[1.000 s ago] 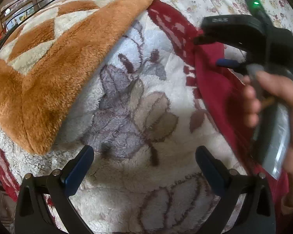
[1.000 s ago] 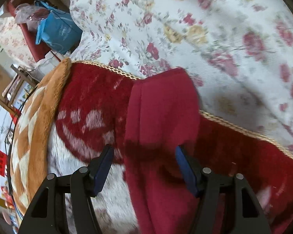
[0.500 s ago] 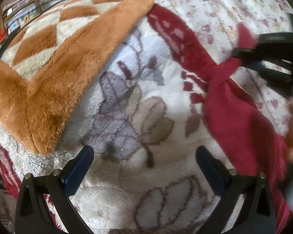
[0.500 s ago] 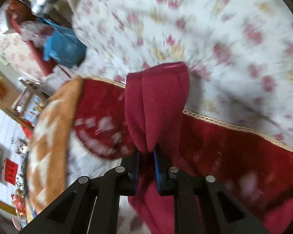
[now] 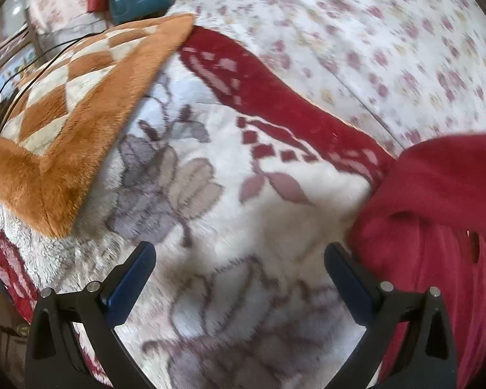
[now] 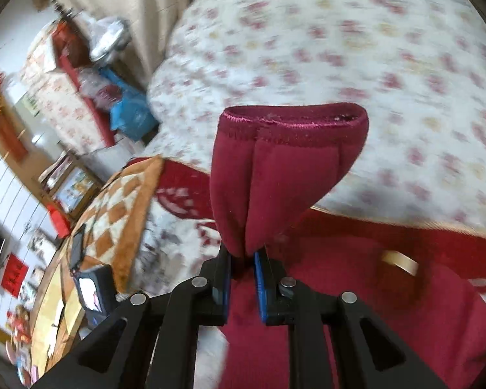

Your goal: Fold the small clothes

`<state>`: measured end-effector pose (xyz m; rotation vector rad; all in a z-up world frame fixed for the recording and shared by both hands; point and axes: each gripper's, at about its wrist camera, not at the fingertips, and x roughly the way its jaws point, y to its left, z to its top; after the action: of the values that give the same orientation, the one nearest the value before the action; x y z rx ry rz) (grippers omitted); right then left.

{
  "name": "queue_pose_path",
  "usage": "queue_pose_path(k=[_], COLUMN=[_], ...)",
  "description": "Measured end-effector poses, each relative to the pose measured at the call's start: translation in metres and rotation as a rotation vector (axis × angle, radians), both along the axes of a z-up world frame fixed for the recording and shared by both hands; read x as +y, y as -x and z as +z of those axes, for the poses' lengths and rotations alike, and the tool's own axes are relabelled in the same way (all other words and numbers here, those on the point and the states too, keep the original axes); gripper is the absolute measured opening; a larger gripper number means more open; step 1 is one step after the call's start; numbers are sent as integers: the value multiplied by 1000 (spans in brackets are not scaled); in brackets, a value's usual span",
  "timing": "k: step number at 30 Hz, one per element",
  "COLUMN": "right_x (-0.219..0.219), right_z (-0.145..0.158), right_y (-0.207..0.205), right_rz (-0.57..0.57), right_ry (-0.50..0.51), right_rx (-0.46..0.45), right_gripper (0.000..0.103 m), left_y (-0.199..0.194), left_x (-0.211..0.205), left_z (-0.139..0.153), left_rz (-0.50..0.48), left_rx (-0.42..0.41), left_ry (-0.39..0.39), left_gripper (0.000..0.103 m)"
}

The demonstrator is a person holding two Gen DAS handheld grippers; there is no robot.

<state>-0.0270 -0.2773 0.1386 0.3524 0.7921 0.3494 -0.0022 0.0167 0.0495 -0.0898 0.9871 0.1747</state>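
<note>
Fleecy white blanket with grey flowers (image 5: pixel 210 214) on the bed is serving as your folding surface.

You are pinching the hemmed end of the dark red knit garment (image 6: pixel 285 175) in the right gripper (image 6: pixel 243 269), jaws pressed together on it, lifting it while the rest is trailing on the blanket; folding looks barely begun. Your left gripper (image 5: pixel 239 275) is hovering nearby, angled down, jaws spread and empty.

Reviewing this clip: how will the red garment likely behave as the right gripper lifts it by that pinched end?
Probably floppy: the red garment bunches into folds where the right gripper pinches it, and in the left wrist view the rest sags onto the blanket. The knit looks thick and soft, so it likely won't slip, but will trail and drape.
</note>
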Motion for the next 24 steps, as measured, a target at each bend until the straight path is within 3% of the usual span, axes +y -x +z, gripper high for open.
queue_pose_path(k=[6, 13, 17, 18, 20, 24], right_x=[-76, -131, -160, -162, -161, -121], right_z=[-43, -99, -133, -131, -122, -80], right_y=[40, 72, 86, 91, 101, 105], right_rz=[-130, -259, -374, -370, -362, -243], right_ry=[5, 20, 29, 3, 4, 38], right_rx=[101, 179, 312, 313, 305, 198], right_gripper=[14, 15, 32, 34, 56, 69], left_y=[17, 23, 26, 26, 27, 23], left_x=[-25, -42, -53, -54, -55, -54], left_z=[5, -1, -12, -13, -16, -19], left_rz=[-81, -132, -175, -180, -189, -188], left_rx=[-21, 5, 41, 45, 49, 59], left_ry=[-53, -71, -123, -129, -139, -118], left_gripper=[103, 103, 103, 103, 103, 103])
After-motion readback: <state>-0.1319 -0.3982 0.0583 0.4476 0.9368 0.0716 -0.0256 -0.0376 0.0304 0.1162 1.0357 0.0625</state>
